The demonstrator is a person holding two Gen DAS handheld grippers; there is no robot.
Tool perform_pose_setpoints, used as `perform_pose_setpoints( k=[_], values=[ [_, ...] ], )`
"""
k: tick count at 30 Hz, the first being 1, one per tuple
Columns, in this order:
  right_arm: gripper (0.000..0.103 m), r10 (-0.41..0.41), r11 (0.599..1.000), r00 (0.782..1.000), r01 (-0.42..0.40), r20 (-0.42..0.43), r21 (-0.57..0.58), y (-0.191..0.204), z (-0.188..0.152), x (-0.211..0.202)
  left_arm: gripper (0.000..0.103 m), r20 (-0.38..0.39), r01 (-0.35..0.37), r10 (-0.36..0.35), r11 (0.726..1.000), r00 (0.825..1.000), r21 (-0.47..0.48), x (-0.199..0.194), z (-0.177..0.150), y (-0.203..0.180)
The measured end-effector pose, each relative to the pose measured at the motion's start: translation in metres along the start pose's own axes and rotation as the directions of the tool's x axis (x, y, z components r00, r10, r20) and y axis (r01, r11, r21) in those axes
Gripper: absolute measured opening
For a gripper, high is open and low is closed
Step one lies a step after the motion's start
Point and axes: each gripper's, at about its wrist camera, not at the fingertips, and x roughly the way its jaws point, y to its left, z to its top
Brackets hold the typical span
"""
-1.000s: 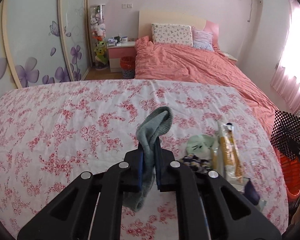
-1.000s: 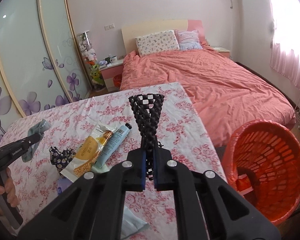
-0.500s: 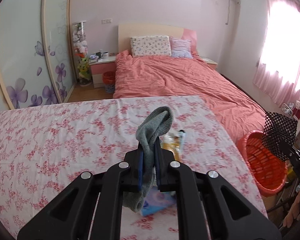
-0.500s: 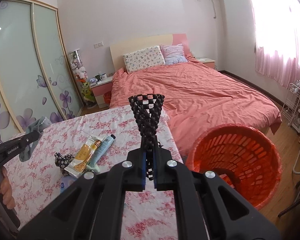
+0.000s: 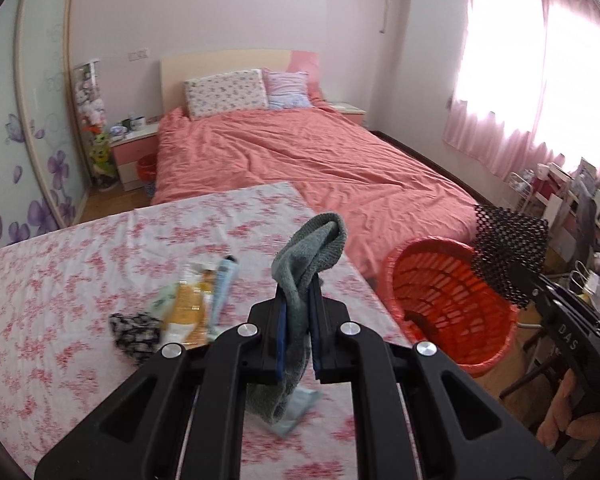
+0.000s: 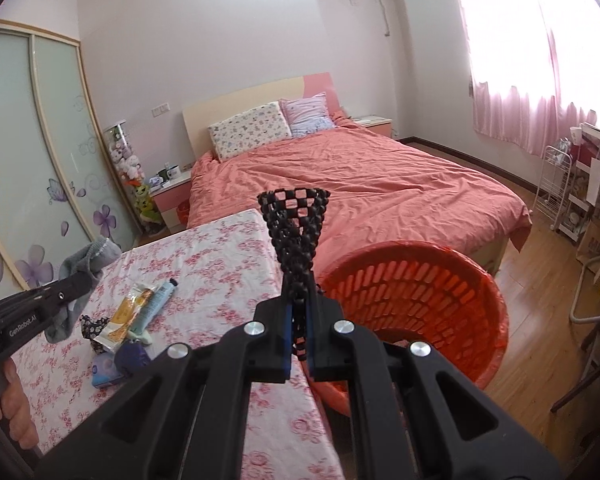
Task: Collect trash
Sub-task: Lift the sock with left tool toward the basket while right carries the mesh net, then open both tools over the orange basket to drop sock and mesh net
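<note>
My left gripper (image 5: 298,316) is shut on a grey sock (image 5: 310,248), held above the right part of the floral table (image 5: 60,280). From the right wrist view the same sock (image 6: 88,258) shows at far left in that gripper (image 6: 82,280). My right gripper (image 6: 298,316) is shut on a black mesh net (image 6: 296,224), which hangs over the near rim of the orange basket (image 6: 420,280). That net (image 5: 508,248) also appears above the basket (image 5: 444,292) in the left wrist view. Loose items lie on the table: a yellow wrapper (image 6: 126,316), a pale tube (image 6: 158,300), a dark patterned cloth (image 5: 134,332).
The basket stands on the wooden floor (image 6: 540,340) off the table's right edge. Behind it is a bed with a coral cover (image 6: 360,176). A white rack (image 6: 556,188) and shelves line the right wall. A blue packet (image 6: 106,372) lies near the table's front. A hand (image 6: 14,404) grips the left tool.
Both grippers have swung to the right with their loads. The basket has come into the left wrist view, and the net now hangs nearer over the basket's rim.
</note>
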Motion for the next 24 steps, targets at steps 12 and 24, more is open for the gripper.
perform_pose_setpoints(
  k=[12, 24],
  values=[
    [0.006, -0.052, 0.994, 0.999, 0.052, -0.001, 0.098, -0.075, 0.002, 0.008, 0.010, -0.060, 0.212, -0.208, 0.975, 0.976, 0.060, 0.048, 0.002, -0.087],
    [0.043, -0.073, 0.980, 0.996, 0.082, -0.056, 0.182, -0.128, -0.004, 0.066, 0.052, -0.162, 0.205, -0.192, 0.976, 0.968, 0.073, 0.110, -0.007, -0.127]
  ],
)
